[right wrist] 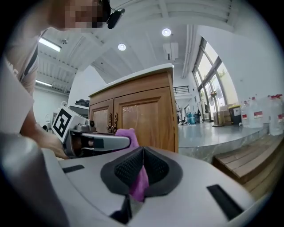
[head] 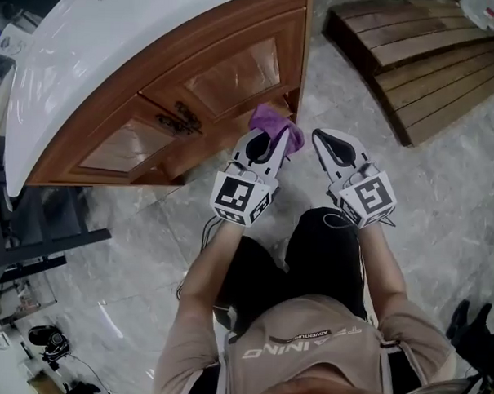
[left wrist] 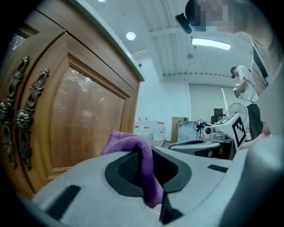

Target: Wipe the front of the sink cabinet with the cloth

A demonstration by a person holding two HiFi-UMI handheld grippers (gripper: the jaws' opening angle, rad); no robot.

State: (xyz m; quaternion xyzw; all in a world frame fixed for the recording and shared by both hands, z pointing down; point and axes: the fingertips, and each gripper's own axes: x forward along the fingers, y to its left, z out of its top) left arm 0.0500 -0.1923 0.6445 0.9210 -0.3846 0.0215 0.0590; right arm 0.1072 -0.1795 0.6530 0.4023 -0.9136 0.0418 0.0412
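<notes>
Brown wooden sink cabinet (head: 194, 92), doors shut, left gripper (head: 276, 136) clamped on purple microfibre cloth (head: 271, 120) near its corner, right gripper (right wrist: 141, 166) closed on purple fabric strip (right wrist: 140, 186), seen only in its own view.

A bright, even light reaches us from round white ceiling lamps (right wrist: 166, 32) and a long fluorescent tube (left wrist: 211, 43), leaving a soft sheen on the grey marble floor (head: 443, 201). Both gripper views bulge and darken at the edges; we find the purple cloth (right wrist: 140, 184) nearest the right lens blurred.
</notes>
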